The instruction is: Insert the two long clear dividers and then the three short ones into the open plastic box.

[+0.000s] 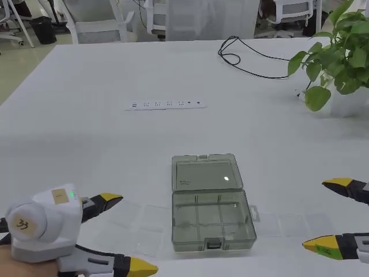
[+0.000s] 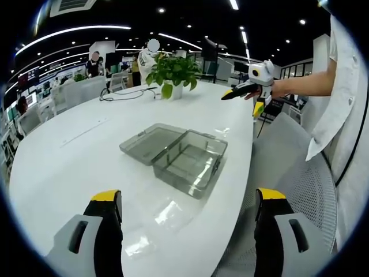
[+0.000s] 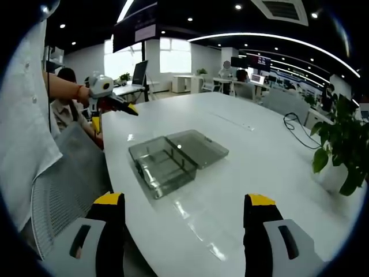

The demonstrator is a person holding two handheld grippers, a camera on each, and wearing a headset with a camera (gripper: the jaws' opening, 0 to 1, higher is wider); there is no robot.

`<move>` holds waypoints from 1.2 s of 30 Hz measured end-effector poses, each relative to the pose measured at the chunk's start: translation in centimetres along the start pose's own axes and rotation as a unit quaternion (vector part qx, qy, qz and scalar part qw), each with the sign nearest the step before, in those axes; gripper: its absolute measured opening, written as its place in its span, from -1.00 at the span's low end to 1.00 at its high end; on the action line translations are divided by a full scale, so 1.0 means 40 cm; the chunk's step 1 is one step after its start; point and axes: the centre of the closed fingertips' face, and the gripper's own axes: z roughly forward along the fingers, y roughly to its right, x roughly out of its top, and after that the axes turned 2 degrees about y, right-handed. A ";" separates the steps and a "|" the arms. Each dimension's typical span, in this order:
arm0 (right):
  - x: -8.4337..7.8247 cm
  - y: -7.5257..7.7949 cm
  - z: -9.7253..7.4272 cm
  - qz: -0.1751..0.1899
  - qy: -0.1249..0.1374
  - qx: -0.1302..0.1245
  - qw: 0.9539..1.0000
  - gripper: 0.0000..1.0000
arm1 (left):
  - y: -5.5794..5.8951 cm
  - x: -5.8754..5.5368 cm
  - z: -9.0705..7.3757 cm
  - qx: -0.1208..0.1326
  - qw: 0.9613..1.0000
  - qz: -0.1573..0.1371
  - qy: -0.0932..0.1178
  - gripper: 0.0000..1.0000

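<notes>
An open smoky-clear plastic box (image 1: 213, 222) lies near the table's front edge, its lid (image 1: 204, 173) flat behind it. Thin partition lines show inside the tray. Clear flat divider pieces lie on the table to its left (image 1: 144, 222) and right (image 1: 294, 222). My left gripper (image 1: 128, 232) hovers open at the lower left, over the left pieces, with nothing between its yellow tips. At the lower right my right gripper (image 1: 327, 214) is also open and holds nothing. The left gripper view has the box (image 2: 190, 158) ahead of its jaws (image 2: 188, 199). The right gripper view has the box (image 3: 164, 164) beyond its jaws (image 3: 184, 201).
A white power strip (image 1: 166, 104) lies mid-table. A black cable (image 1: 242, 57) loops at the back. A potted plant (image 1: 340, 57) stands at the far right. Chairs line the far side, and the table's front edge runs just below the box.
</notes>
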 end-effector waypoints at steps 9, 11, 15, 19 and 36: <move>-0.002 -0.001 0.002 0.002 0.001 0.000 1.000 0.71 | -0.007 -0.002 0.000 0.002 1.000 -0.002 -0.002 0.96; -0.001 -0.001 0.002 0.002 0.002 -0.001 1.000 0.71 | -0.009 -0.003 -0.001 0.005 1.000 -0.003 -0.004 0.95; -0.002 -0.001 0.003 0.003 0.003 -0.001 1.000 0.70 | -0.023 -0.009 -0.004 0.013 1.000 -0.009 -0.009 0.93; -0.003 -0.002 0.003 0.005 0.003 -0.001 1.000 0.70 | -0.046 -0.018 -0.009 0.029 0.999 -0.021 -0.017 0.85; -0.008 -0.007 0.008 0.008 0.001 -0.001 1.000 0.68 | -0.128 -0.072 -0.032 0.106 0.988 -0.071 -0.089 0.45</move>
